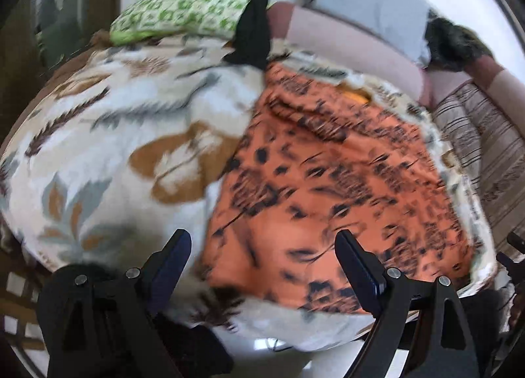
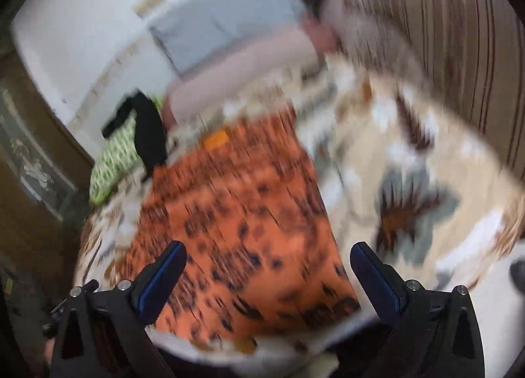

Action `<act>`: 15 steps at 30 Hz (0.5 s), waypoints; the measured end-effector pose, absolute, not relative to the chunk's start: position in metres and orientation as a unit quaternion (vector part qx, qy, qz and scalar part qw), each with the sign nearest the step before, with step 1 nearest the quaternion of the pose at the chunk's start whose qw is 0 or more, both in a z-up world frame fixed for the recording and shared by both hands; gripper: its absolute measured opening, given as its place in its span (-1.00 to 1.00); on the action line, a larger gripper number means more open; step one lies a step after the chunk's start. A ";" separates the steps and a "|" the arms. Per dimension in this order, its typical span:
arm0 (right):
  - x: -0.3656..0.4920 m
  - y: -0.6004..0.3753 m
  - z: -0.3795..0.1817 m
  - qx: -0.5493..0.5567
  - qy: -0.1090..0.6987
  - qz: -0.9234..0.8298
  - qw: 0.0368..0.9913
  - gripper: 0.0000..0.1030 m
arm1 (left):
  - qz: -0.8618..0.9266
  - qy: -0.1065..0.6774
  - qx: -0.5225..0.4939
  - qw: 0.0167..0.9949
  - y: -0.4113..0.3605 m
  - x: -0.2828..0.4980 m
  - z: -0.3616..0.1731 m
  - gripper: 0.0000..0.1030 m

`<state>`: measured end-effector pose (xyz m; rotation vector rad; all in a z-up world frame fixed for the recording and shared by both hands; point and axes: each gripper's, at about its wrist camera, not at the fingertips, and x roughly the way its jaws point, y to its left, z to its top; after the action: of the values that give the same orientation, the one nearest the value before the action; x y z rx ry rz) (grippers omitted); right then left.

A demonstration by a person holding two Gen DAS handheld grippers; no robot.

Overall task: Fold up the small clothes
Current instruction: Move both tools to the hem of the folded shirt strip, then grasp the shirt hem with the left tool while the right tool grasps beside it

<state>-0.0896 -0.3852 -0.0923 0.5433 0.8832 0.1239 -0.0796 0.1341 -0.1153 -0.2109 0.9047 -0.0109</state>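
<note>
An orange garment with black markings (image 1: 328, 181) lies spread flat on a floral blanket (image 1: 98, 148) on a bed. My left gripper (image 1: 262, 243) hovers over the garment's near left corner. It is open and nothing is between its fingers. In the blurred right wrist view the same orange garment (image 2: 242, 230) lies below my right gripper (image 2: 269, 256). That gripper stands wide open over the near edge and holds nothing. A small orange tag (image 2: 216, 140) shows at the garment's far edge.
A green patterned cloth (image 1: 183, 13) and a black garment (image 1: 252, 27) lie at the far end of the bed. Beyond them are a grey pillow (image 1: 367, 7) and a dark furry thing (image 1: 456, 43). A striped cover (image 1: 492, 155) lies to the right. The blanket's edge (image 1: 295, 338) is near.
</note>
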 end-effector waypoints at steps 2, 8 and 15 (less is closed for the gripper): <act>-0.080 -0.406 -0.116 0.271 0.459 0.062 0.844 0.93 | 0.003 0.445 -0.096 0.890 0.137 -0.081 -0.124 0.73; -0.057 -0.417 -0.145 0.280 0.510 0.113 0.806 0.91 | -0.005 0.467 -0.066 0.882 0.135 -0.070 -0.142 0.73; -0.047 -0.400 -0.157 0.258 0.528 0.139 0.797 0.75 | -0.013 0.472 -0.099 0.876 0.145 -0.066 -0.147 0.73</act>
<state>-0.0468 -0.3999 -0.1566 0.5545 1.1327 0.2978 -0.0662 0.1449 -0.1474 -0.2059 0.9855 -0.0281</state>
